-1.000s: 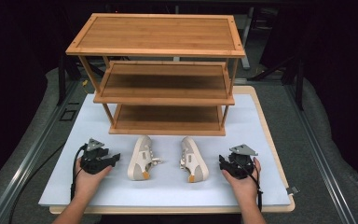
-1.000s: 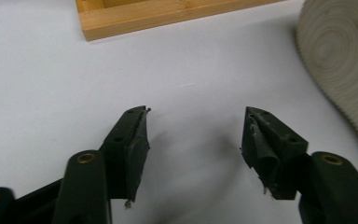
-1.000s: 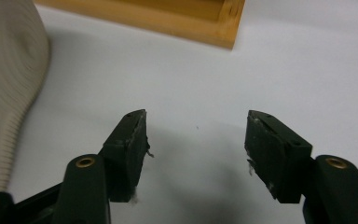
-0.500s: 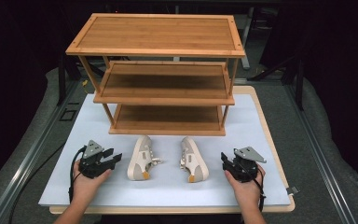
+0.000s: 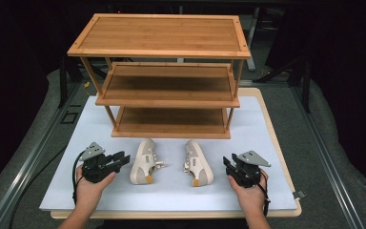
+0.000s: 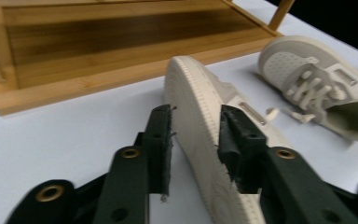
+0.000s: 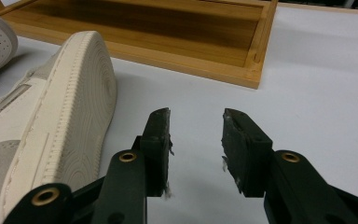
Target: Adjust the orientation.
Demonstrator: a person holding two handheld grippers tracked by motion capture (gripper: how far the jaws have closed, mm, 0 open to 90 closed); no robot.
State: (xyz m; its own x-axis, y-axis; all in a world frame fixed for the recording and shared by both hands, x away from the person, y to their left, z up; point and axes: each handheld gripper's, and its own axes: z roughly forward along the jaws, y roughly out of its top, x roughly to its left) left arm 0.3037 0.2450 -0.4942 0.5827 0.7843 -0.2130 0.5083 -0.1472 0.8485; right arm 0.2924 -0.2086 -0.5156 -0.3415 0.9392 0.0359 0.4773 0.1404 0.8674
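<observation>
Two beige sneakers lie on their sides on the white mat (image 5: 171,195), in front of a three-tier wooden shelf (image 5: 167,86). My left gripper (image 5: 124,157) is at the left shoe's (image 5: 143,162) outer side. In the left gripper view, the left gripper (image 6: 196,116) stands open with the left shoe's sole edge (image 6: 200,154) between its jaws, and the other shoe (image 6: 317,88) lies beyond. My right gripper (image 5: 227,162) sits just right of the right shoe (image 5: 198,164). The right gripper (image 7: 196,116) is open over bare mat, with the right shoe's sole (image 7: 51,121) to its left.
All the shelf's tiers are bare, and its bottom tier (image 7: 168,32) lies close behind the shoes. The mat rests on a wooden board (image 5: 286,162) with grey padding and metal rails on both sides. A cable (image 5: 74,176) trails from the left gripper.
Both hands have shifted only slightly. The shoes have not moved.
</observation>
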